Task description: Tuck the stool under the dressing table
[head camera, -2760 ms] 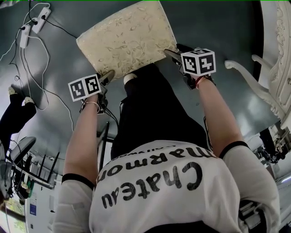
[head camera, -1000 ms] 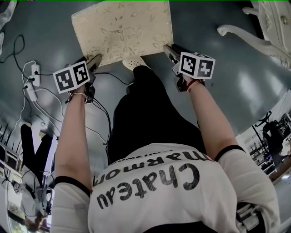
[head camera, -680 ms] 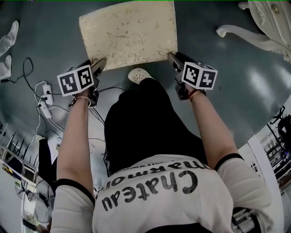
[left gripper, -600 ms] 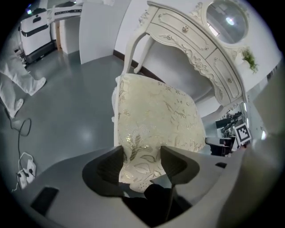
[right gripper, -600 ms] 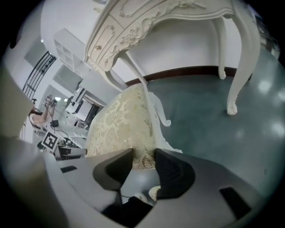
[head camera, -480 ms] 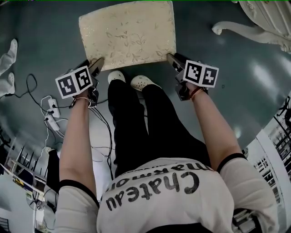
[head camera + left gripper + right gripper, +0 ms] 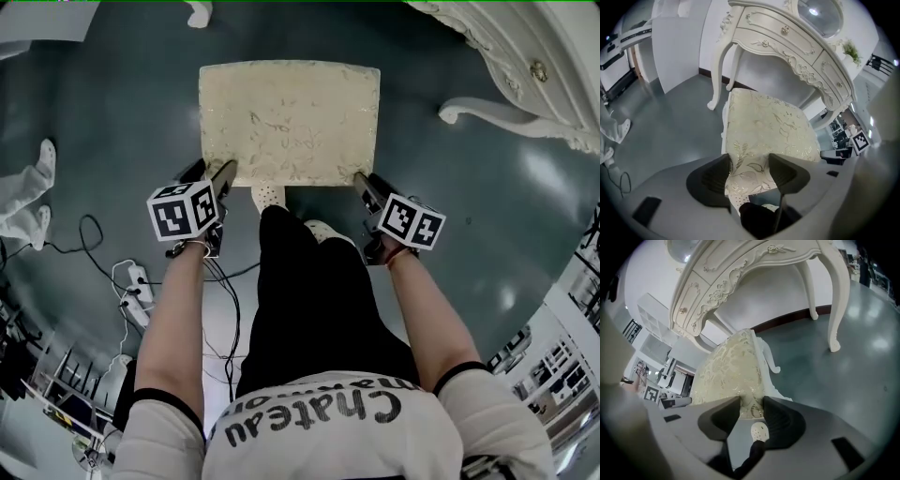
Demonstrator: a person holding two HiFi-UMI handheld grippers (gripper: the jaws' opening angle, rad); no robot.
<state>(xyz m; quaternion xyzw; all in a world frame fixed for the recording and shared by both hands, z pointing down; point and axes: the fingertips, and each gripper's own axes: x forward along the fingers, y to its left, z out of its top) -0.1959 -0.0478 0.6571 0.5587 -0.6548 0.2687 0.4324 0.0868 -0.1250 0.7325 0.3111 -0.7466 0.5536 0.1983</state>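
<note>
Upper middle of the head view, the cream stool [image 7: 289, 120] is over the grey floor [image 7: 103, 103], near the white dressing table [image 7: 497, 37] at upper right and not tucked under it yet. Left gripper [image 7: 214, 172] is clamped on the near-left cushion corner, and right gripper [image 7: 364, 180] pinches the near-right one. The person's white shoe [image 7: 267, 195] pokes out just below the seat, with a power strip [image 7: 138, 281] lower left.

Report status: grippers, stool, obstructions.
Left gripper shut on stool corner; right gripper likewise. Stool short of dressing table, not under. Nothing visible blocking the gap.
</note>
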